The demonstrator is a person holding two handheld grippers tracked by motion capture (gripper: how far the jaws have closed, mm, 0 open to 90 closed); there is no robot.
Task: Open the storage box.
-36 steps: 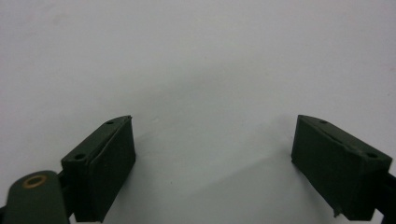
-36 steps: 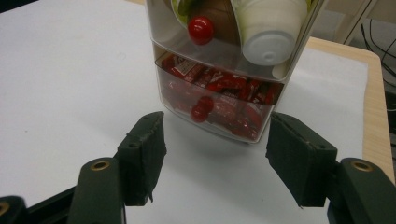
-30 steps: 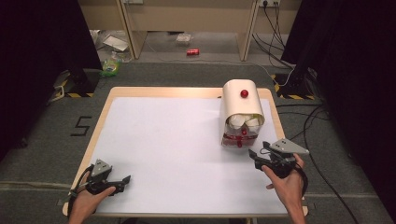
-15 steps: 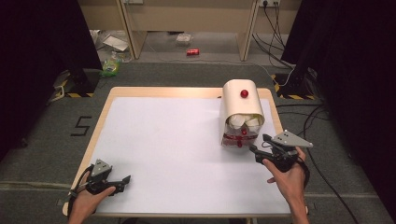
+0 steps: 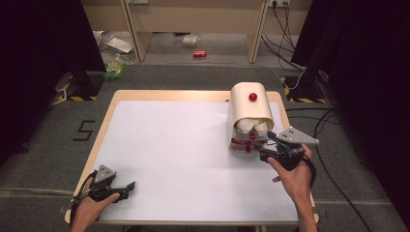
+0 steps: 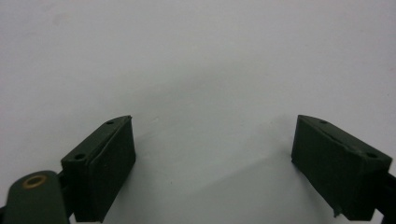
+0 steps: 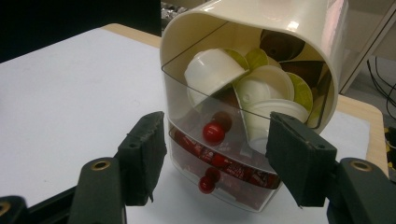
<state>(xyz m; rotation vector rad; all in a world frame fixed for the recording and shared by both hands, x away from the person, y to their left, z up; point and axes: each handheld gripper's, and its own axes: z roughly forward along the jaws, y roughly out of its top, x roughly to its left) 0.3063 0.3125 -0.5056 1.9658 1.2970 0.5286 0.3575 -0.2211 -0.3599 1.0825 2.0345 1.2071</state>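
The right gripper (image 5: pixel 261 149) is held just in front of the cream dispenser (image 5: pixel 249 110) that stands near the far right corner of the table (image 5: pixel 169 159). In the right gripper view its two black jaws stand partly open, with a clear gap between them; the pads (image 7: pixel 142 156) touch nothing and hold nothing. The dispenser's clear front sits in that gap, a little beyond the jaw tips.

The left gripper (image 5: pixel 121 187) rests low at the near left corner of the table, well apart from the dispenser. In the left gripper view its jaws are spread wide, with only the bare white tabletop between them.

Counted:
- One dispenser, a rounded cream shell with a clear front and two clear drawers (image 7: pixel 219 163) stacked under the open bin.
- Three red knobs: one on top of the shell (image 5: pixel 253 96), one on the upper drawer (image 7: pixel 213 132) and one on the lower drawer (image 7: pixel 206 184).
- Pods (image 7: pixel 212 72) piled in the upper bin: about three white ones face outward, several show yellow-green lids, and at least one is brown; the pile hides the rest, so an exact count cannot be told.
- Red packets (image 7: pixel 243 173) fill the lower drawers; they overlap too much to count.
- Two grippers, each in one hand.
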